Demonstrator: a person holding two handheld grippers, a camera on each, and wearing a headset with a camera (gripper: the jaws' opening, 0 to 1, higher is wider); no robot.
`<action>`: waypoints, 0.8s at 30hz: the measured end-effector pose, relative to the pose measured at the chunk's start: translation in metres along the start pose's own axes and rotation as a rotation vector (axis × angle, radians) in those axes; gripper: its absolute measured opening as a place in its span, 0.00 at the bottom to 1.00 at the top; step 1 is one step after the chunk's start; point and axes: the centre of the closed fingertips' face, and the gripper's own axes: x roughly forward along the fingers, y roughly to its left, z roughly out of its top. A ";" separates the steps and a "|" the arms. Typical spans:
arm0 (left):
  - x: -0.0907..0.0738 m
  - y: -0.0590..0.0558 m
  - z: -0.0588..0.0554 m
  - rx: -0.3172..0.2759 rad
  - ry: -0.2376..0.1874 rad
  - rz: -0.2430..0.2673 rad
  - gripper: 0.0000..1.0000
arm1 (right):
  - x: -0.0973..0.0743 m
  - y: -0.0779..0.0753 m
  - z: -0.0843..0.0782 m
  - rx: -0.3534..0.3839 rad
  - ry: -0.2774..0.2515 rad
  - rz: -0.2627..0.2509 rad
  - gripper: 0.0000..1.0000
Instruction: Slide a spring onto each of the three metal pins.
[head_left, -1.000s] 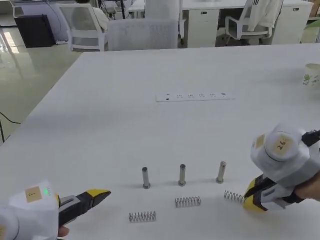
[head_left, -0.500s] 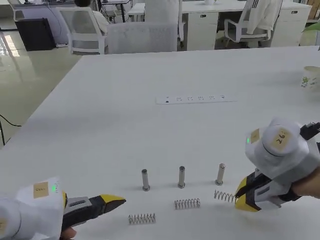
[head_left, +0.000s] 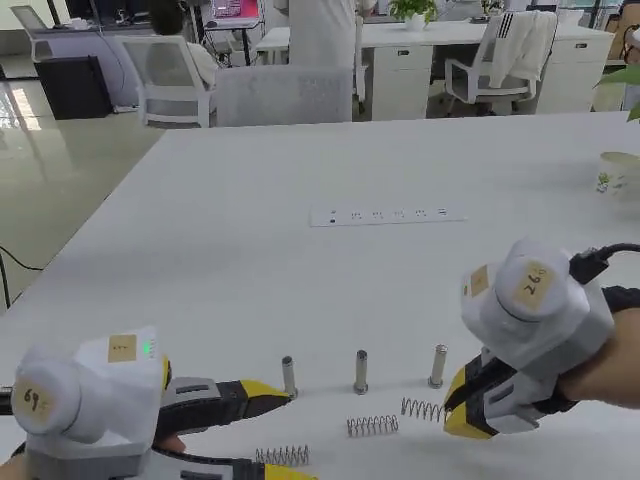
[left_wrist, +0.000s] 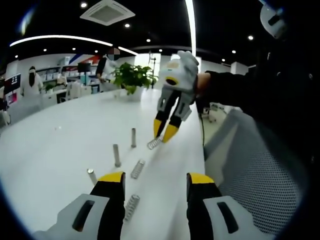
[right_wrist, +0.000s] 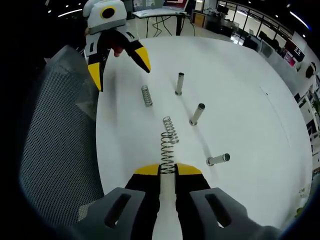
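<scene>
Setting: open-plan office. Evidence: white desks (head_left: 400, 65), swivel chairs (head_left: 165, 65), potted plant (left_wrist: 131, 77), table-top power strip (head_left: 385, 215), ceiling lights (left_wrist: 190, 20).

Three pins (head_left: 289, 375) (head_left: 361, 371) (head_left: 438, 366), three springs (head_left: 281, 456) (head_left: 372, 426) (head_left: 424, 409), two claws (head_left: 283, 432) (head_left: 455, 412), one power strip (head_left: 385, 215).

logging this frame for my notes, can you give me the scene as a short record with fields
pins: three metal pins, upright in a row on the white table, all bare
right gripper: shut on one spring, which sticks out past the fingers
loose springs: two, lying flat in front of the pins
left gripper: open, holding nothing
springs on pins: none yet
</scene>
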 end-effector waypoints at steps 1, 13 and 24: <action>0.003 0.000 0.002 0.009 0.002 -0.009 0.42 | 0.000 0.002 0.003 -0.008 -0.001 0.004 0.08; 0.022 -0.002 0.015 0.044 -0.003 -0.043 0.35 | -0.002 0.015 0.025 -0.074 -0.020 0.020 0.08; 0.031 -0.007 0.011 0.058 -0.008 -0.060 0.30 | 0.001 0.030 0.041 -0.144 -0.027 0.055 0.08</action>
